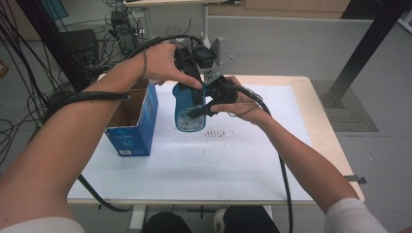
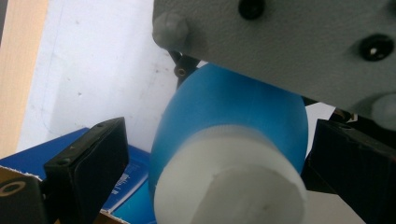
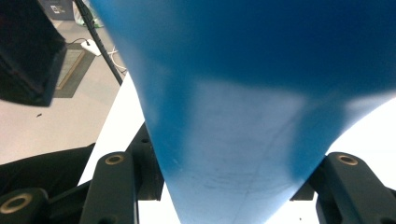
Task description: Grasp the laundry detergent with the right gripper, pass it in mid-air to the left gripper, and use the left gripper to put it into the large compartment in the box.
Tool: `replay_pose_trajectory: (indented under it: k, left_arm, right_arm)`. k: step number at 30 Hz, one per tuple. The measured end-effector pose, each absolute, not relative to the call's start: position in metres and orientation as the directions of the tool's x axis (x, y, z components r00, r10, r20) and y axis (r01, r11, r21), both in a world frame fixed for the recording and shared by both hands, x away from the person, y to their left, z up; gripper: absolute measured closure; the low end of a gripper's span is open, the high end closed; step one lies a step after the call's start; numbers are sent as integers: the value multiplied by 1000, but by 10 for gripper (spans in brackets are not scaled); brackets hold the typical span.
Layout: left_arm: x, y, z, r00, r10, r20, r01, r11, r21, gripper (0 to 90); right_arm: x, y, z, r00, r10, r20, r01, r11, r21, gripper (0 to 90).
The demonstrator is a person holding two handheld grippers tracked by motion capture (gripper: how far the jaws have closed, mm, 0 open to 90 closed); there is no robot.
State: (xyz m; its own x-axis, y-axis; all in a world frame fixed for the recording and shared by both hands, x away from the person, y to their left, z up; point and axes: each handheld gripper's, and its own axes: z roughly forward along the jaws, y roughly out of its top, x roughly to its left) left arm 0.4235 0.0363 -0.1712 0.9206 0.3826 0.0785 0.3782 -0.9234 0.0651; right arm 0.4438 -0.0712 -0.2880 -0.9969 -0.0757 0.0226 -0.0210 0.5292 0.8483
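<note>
- Blue bottle (image 1: 188, 112) with a white cap (image 2: 229, 182), upright at the far middle of the table (image 1: 320, 121), above a white sheet (image 1: 218, 160).
- Right gripper (image 1: 204, 108) clamped on the bottle's body from the right side, jaws pressed against both flanks in the right gripper view.
- Left gripper (image 1: 197, 60) above the bottle top, pointing down, jaws apart.
- In the left gripper view, cap (image 2: 229, 182) between the two black jaws, with a gap on the left side; contact on the right side impossible to tell.
- Grey plate (image 2: 289, 42) of the right gripper just beyond the cap in that view.
- Open blue box (image 1: 133, 121) just left of the bottle, standing on the sheet, flaps up.
- Both forearms reaching in from the near edge, hands close together over the bottle.
- Cables and a black frame on the floor beyond the table.
</note>
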Motion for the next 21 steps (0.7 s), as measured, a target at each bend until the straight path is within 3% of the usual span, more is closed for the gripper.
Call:
replay_pose_trajectory:
  k: [21]
  left_arm:
    - [424,36,-171,921,381,87,376,-924,61,56]
  right_arm:
    - [444,-73,-286,-997,-70,19,-21,524,851,440]
